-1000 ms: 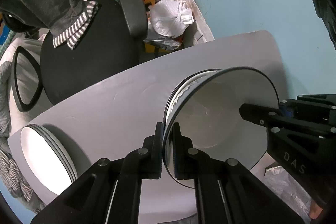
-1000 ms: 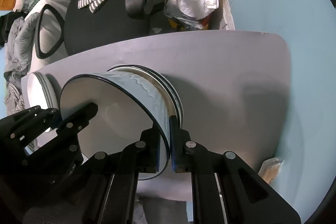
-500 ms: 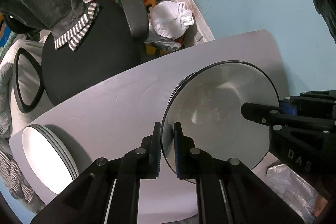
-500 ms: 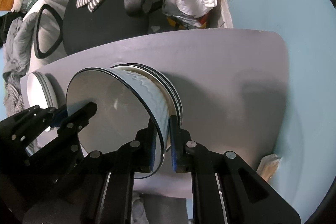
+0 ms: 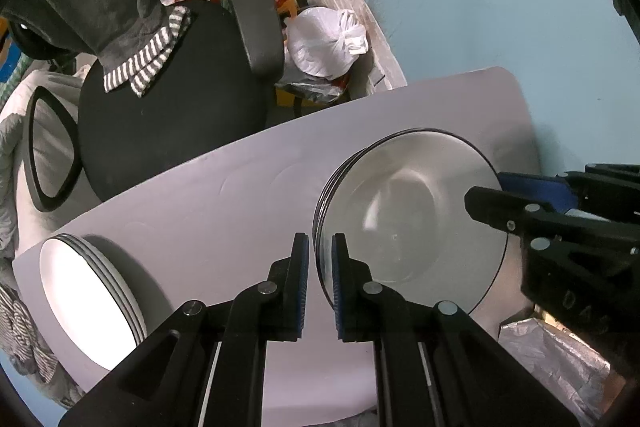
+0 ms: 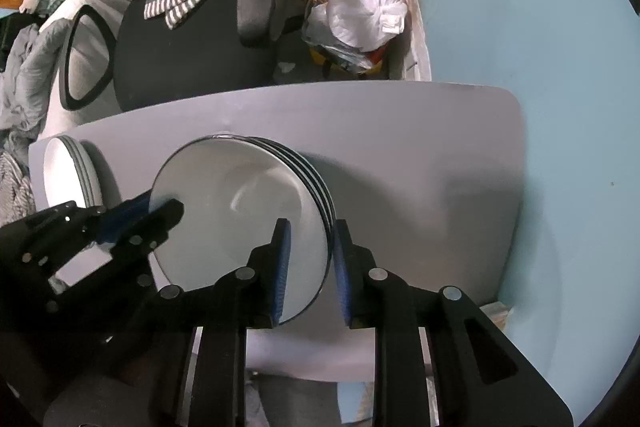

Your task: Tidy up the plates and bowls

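Left wrist view: left gripper (image 5: 318, 283) w/ pads narrowly apart astride the rim of the top bowl (image 5: 412, 219), lower centre of frame, no visible clamp. Right wrist view: right gripper (image 6: 310, 273) opening, rim between the pads but not pressed. Bowl sits nested on the bowl stack (image 6: 316, 187) mid-table (image 6: 420, 163); plate stack (image 5: 92, 287) far lower left. Step looks like release after stacking. Next: spread both wider, lift straight off w/o dragging the rim.
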